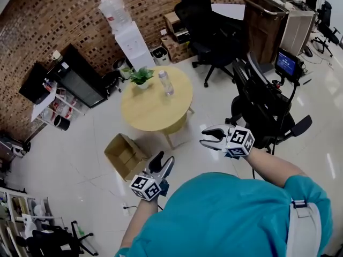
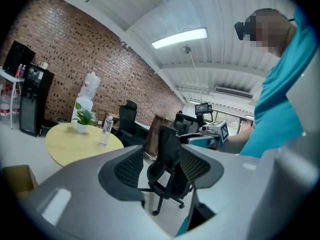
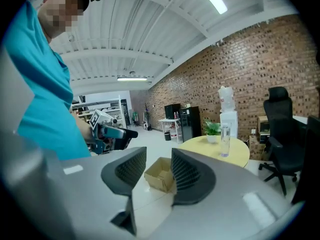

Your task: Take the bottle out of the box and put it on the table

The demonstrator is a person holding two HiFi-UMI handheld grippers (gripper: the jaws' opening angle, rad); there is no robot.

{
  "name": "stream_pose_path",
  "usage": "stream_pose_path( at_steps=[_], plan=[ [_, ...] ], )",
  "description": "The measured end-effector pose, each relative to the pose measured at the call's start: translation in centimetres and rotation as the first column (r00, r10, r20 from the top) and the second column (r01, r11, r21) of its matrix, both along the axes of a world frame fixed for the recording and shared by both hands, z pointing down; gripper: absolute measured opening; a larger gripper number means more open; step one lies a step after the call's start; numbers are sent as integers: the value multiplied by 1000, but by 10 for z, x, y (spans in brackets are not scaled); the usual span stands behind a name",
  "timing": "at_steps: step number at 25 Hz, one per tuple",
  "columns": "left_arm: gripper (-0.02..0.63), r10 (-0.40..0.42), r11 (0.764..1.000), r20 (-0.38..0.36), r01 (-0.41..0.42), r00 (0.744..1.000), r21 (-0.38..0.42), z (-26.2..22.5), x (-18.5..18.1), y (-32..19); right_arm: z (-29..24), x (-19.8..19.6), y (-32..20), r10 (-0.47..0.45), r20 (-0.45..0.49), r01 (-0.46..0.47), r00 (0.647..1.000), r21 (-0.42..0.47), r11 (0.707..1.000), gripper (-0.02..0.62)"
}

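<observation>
- The bottle (image 1: 166,83) stands upright on the round table (image 1: 143,118), at about 1 o'clock on the tabletop. A potted plant (image 1: 140,76) stands near it at about 11 o'clock.
- It is a clear, tall and narrow bottle. It probably weighs little, or moderately if it holds water, which cannot be told from here.
- Its wall looks smooth and is likely thin plastic, so it may slip or give under a hard squeeze. The shape would tip easily if pushed near the cap.
- The safest hold would be across the middle of the body, below the shoulder, with the pads square to the wall.
- The box (image 1: 126,154) sits on the floor (image 1: 80,165) at about 7 o'clock from the table, well apart from the bottle. Its flaps are open and nothing shows inside.
- The left gripper (image 1: 163,160) is held close to the person's body with its jaws apart. Only a far-off office chair (image 2: 167,169) shows through the gap.
- The right gripper (image 1: 206,138) also has its jaws spread and holds nothing. The distant box shows between them.
- With the bottle on the table and the box empty, the task looks complete.
</observation>
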State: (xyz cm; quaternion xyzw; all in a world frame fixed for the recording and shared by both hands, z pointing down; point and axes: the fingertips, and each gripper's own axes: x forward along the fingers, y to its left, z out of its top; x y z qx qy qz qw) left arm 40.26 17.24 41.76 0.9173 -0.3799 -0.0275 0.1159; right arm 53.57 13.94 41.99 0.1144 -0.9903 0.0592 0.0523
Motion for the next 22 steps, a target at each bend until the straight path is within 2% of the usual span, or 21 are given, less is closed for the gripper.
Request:
stream_pose_path(
  at_steps=[4,9,12,15,19,22],
  plan=[
    [230,16,1000,-7,-16,1000,15,-32,-33,27,-33,-16,16,49,3,-49,999,-16,999,144],
    [218,32,999,18,-32,999,41,-7,-92,98,-25,-52,72,116,63,-113,991,-43,993,124],
    [215,40,999,28,-41,999,28,-8,-115,100,-38,-70,74,141,122,-130,982,-91,987,110],
    [213,40,998,25,-41,999,47,-7,-101,122,-41,-59,100,130,148,-120,980,-78,990,86],
    [212,16,997,18,-18,1000,78,2,-60,162,-28,-14,141,124,193,-113,973,-66,991,2],
    [209,-8,996,17,6,1000,94,12,-38,164,-11,13,145,113,216,-92,970,-103,990,1]
  ],
)
